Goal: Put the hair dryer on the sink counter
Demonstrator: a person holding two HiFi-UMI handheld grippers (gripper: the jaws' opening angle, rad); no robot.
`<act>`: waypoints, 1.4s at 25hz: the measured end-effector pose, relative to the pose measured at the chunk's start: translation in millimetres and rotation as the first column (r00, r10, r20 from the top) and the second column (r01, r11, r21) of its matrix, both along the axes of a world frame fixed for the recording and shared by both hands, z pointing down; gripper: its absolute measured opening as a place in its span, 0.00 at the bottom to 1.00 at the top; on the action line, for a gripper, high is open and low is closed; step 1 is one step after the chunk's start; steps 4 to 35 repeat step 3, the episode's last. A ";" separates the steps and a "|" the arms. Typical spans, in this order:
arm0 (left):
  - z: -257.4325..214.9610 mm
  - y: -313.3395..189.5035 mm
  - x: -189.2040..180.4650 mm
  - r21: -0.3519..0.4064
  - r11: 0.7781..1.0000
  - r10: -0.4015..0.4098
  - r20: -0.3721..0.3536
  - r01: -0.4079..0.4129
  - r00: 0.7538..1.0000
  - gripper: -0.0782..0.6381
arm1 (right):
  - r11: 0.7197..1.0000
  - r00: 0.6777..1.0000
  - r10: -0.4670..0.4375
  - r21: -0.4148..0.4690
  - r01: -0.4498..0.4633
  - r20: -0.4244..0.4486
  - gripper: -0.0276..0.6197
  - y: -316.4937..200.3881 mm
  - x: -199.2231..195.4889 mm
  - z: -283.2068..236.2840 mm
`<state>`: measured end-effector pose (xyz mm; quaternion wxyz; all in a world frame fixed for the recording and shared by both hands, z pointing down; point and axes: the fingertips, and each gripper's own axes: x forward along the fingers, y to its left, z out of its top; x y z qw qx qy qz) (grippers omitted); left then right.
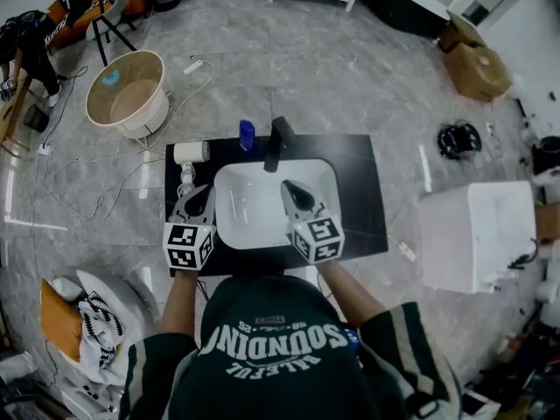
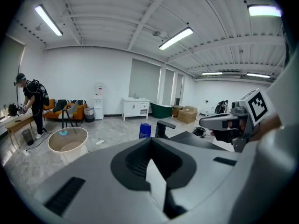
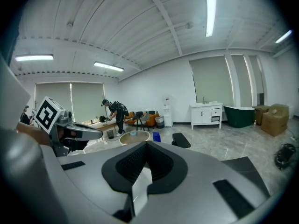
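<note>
floor: grey marble-look tile floor [image 1: 350, 68], with cables trailing across it at the left.
counter: black sink counter [image 1: 363, 191] straight in front of me, rectangular with a matte top.
box: white square box [image 1: 472, 234] on the floor, well apart to the right of the counter.
basin: white rounded sink basin [image 1: 249, 213] set in the counter's middle, between my two grippers.
tub: round beige tub [image 1: 127, 90] on the floor behind the counter's left corner.
left gripper: my left gripper [image 1: 201, 196] is over the counter's left strip, beside the basin. Its jaws are together with nothing between them.
right gripper: my right gripper [image 1: 293, 191] is over the basin's right part. Its jaws are closed too, and it is empty.
hair dryer: white hair dryer [image 1: 191, 153] lies on its side on the counter's back left corner. It is near the left gripper's tip and neither gripper holds it.
faucet: black angular faucet [image 1: 276, 143] stands at the basin's back edge.
bottle: small blue bottle [image 1: 247, 135] stands just left of the faucet, between it and the hair dryer.
</note>
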<state>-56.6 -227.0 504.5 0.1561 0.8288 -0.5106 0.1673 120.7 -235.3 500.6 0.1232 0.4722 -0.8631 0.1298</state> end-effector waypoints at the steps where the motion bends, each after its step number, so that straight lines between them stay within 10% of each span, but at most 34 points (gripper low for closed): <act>1: 1.8 -0.3 0.0 -0.005 1.000 0.001 -0.001 -0.001 1.000 0.11 | 1.000 1.000 0.002 -0.002 -0.002 0.000 0.04 -0.2 -0.1 0.6; 35: 5.1 -0.8 -0.3 -0.014 1.000 0.003 -0.003 -0.003 1.000 0.11 | 1.000 1.000 0.005 -0.004 -0.005 -0.001 0.04 -0.6 -0.1 1.4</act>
